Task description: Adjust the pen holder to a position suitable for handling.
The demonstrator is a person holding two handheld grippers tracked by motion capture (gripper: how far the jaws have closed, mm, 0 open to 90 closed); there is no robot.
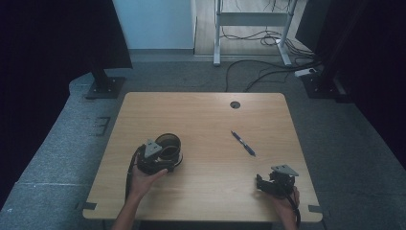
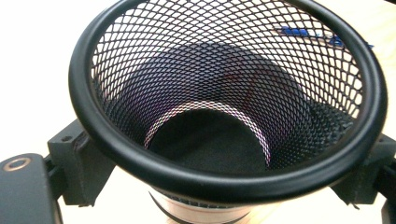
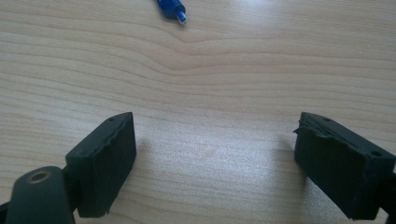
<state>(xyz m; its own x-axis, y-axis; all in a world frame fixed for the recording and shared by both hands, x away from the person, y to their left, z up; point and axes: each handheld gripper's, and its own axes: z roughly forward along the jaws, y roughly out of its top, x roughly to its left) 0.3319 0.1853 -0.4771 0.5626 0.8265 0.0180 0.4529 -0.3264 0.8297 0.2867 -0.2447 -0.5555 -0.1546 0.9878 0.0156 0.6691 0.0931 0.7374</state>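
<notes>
A black wire-mesh pen cup (image 1: 168, 145) stands at the front left of the wooden table (image 1: 201, 115). My left gripper (image 1: 164, 156) is shut on it, one jaw against each side of its wall. In the left gripper view I look down into the cup (image 2: 224, 93), which has nothing inside; my left gripper (image 2: 224, 179) clasps it below the rim. A blue pen (image 1: 243, 143) lies right of centre and shows through the mesh as a blue pen (image 2: 322, 36). My right gripper (image 1: 262, 183) rests open near the front right edge. In its own view my right gripper (image 3: 215, 158) holds nothing, and the pen tip (image 3: 172, 9) lies ahead.
A round cable hole (image 1: 234, 104) sits near the table's far edge. Beyond the table are a white stand's feet (image 1: 216, 57), loose cables (image 1: 268, 67) on the grey floor, and dark screens with base plates (image 1: 104, 87) on both sides.
</notes>
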